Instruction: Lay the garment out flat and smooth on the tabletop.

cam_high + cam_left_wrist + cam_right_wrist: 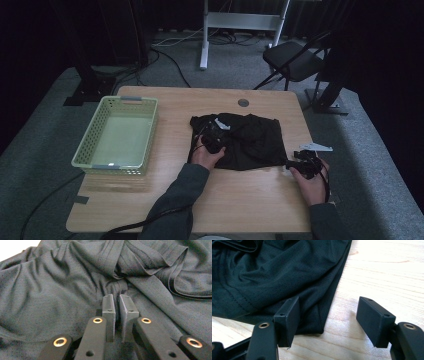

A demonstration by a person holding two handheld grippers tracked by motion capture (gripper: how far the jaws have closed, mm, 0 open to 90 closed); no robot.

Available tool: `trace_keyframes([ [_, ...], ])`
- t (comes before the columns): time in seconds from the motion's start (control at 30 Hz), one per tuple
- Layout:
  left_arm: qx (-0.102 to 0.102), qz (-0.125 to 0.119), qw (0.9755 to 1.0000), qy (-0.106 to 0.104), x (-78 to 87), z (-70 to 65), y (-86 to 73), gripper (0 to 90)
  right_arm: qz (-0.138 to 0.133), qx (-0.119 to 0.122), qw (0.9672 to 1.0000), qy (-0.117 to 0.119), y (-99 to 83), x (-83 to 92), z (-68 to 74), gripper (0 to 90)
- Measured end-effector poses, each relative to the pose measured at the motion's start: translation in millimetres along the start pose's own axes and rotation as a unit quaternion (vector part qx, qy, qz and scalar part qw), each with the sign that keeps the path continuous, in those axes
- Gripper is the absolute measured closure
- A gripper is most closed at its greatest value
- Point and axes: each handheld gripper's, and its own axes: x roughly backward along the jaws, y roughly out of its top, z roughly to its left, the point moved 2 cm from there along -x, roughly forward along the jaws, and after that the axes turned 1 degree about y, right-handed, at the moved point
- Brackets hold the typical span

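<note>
Lying crumpled on the counter [150,195] right of the basket [120,132] was the black shirt [250,142]. Left gripper [117,298] fingers clenched on a fold mid-shirt; right gripper [329,315] fingers released, straddling the corner. Advisable: seat the corner deep before clamping.

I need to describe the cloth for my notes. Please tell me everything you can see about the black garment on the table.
The black garment is thin, fine-meshed fabric with stitched hems. It lies crumpled and wrinkled on the wooden table, right of the green basket. The left claw is nearly shut, pinching a fold in the middle. The right claw is open around the garment's near right corner.
</note>
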Motion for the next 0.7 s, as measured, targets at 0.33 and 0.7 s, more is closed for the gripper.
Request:
trace_keyframes([
  [0.33, 0.013, -0.017, 0.9998, -0.003, 14.7, 5.5, -2.7, 84.7, -0.002, -0.004, 1.0, 0.006, -0.1, 0.2, -1.1, 33.1],
  [0.7, 0.035, -0.043, 0.9985, -0.002, 35.3, 16.1, -6.9, 84.7, -0.03, 0.002, 0.9995, 0.003, 1.7, 10.2, 4.5, 48.3],
])
